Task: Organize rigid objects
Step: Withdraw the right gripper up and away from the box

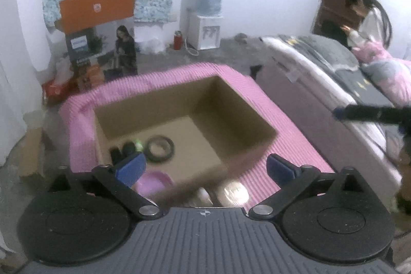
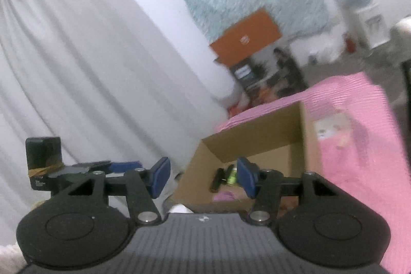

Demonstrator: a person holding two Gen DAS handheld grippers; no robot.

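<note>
- left wrist view places the open cardboard box (image 1: 185,104), wrapped outside in pink corrugated sheet, directly ahead of and below us; this is where the rigid objects are being collected.
- on the box floor we see a black ring (image 1: 160,148), a cluster of small dark items with a green piece (image 1: 125,149), and a pink bowl-shaped item (image 1: 154,180) near the close wall; a blurred brown streak crosses the near rim and we cannot identify it.
- our left gripper (image 1: 204,167) hovers over the near edge of the box, jaws spread wide, nothing between the blue pads.
- our right gripper (image 2: 203,177) is tilted and low beside the box (image 2: 257,145), jaws also spread and empty; the view is motion-blurred.
- we judge the step in hand to be the interval between deposits: both tools empty, several items already in the box.
- the next move calls for locating a remaining loose object outside the box, aligning open pads on either side of it, and closing firmly before lifting; no such object is clearly visible.
- beyond the box: a bed (image 1: 321,60), a water dispenser (image 1: 205,30), and a seated person (image 1: 364,17).
</note>
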